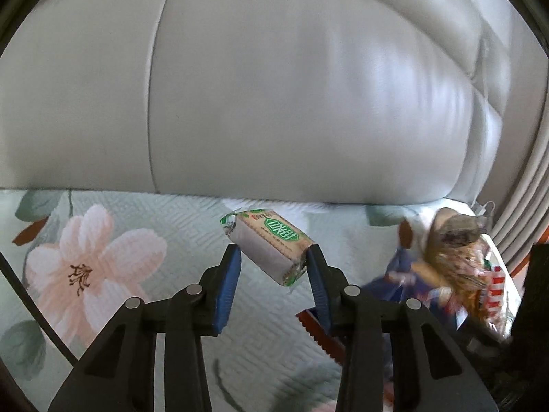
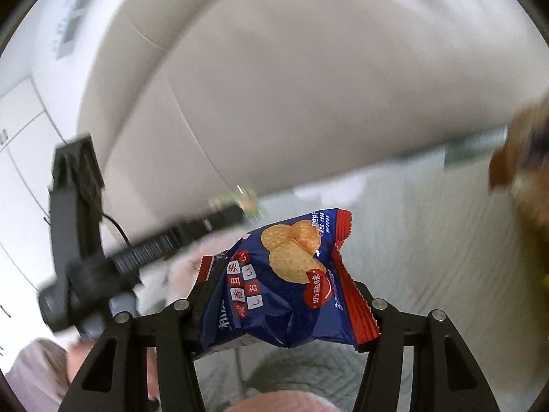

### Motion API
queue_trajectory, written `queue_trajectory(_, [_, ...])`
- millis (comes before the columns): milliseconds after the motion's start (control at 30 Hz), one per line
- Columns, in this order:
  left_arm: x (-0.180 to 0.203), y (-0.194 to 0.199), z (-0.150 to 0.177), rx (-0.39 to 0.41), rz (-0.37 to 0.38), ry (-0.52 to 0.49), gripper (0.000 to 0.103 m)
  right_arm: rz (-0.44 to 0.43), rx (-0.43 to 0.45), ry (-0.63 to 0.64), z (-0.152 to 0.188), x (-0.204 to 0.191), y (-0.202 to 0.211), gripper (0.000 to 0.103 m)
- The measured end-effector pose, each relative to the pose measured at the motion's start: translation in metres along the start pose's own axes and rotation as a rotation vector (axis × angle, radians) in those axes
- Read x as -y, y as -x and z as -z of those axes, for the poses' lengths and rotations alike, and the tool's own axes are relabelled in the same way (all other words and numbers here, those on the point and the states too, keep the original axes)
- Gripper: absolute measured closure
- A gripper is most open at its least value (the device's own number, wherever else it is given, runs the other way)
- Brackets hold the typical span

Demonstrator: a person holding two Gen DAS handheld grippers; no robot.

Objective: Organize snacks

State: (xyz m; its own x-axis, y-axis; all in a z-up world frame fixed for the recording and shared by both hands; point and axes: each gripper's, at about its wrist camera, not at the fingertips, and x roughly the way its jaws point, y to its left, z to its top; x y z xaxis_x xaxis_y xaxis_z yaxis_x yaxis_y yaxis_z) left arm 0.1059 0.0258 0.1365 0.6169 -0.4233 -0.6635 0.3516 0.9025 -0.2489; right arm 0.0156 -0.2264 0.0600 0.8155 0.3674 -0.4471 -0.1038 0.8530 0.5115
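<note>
Left gripper (image 1: 272, 255) is clamped on a small green-labelled biscuit pack (image 1: 266, 245), held up over the floral bedspread (image 1: 89, 257). Right gripper (image 2: 279, 304) pinches a blue cracker bag (image 2: 274, 285). Farther off sits a blurry snack pile (image 1: 459, 261) by the grey padded headboard (image 1: 274, 86).

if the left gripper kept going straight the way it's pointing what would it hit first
Probably the grey sofa cushion. The left gripper is shut on a biscuit pack, and nothing else shows ahead over the floral cover. Depth is unclear.
</note>
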Motion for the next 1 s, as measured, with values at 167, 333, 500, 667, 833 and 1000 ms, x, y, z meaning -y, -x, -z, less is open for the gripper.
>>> queue_trajectory(167, [0.015,0.016,-0.001,0.005,-0.006,0.0,0.075,0.047,0.072,0.037,-0.028,0.001,0.046,0.05])
queue_trajectory(333, [0.023,0.029,-0.005,-0.001,-0.009,0.018,0.085,0.048,0.161,-0.025,-0.05,0.023,0.097,0.052])
queue_trajectory(500, [0.01,0.017,0.003,-0.096,-0.066,0.07,0.02,0.035,0.229,-0.092,-0.06,0.034,0.126,0.052])
queue_trajectory(667, [0.001,-0.014,0.021,-0.232,0.023,0.164,0.017,0.024,0.253,-0.103,-0.054,0.035,0.14,0.052])
queue_trajectory(833, [0.032,-0.056,0.05,-0.386,0.021,0.014,0.017,0.018,0.238,-0.107,-0.044,0.034,0.137,0.052])
queue_trajectory(1000, [0.053,-0.08,0.08,-0.404,-0.093,-0.144,0.067,0.021,0.222,-0.116,-0.049,0.024,0.132,0.052])
